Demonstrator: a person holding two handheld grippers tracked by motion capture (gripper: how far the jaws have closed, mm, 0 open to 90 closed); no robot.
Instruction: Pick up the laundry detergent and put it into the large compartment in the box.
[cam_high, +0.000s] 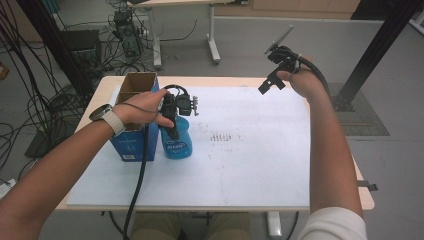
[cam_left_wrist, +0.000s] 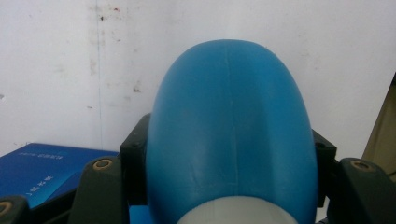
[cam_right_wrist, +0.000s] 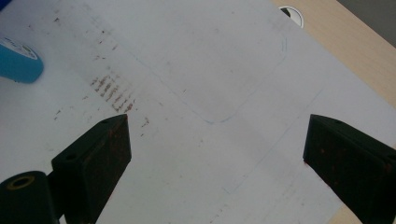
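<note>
Left tongs (cam_high: 175, 127) clamp blue bottle (cam_high: 177, 141); right tongs (cam_high: 271, 84) raised, agape.

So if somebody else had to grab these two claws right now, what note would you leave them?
Left claw: shut on the blue bottle, which stands on the white sheet right beside the open blue box.
Right claw: open, holding nothing, raised over the sheet's far right side.
Done: bottle gripped.
Left: probably lift it and place it, perhaps into the box; the goal isn't certain.
</note>
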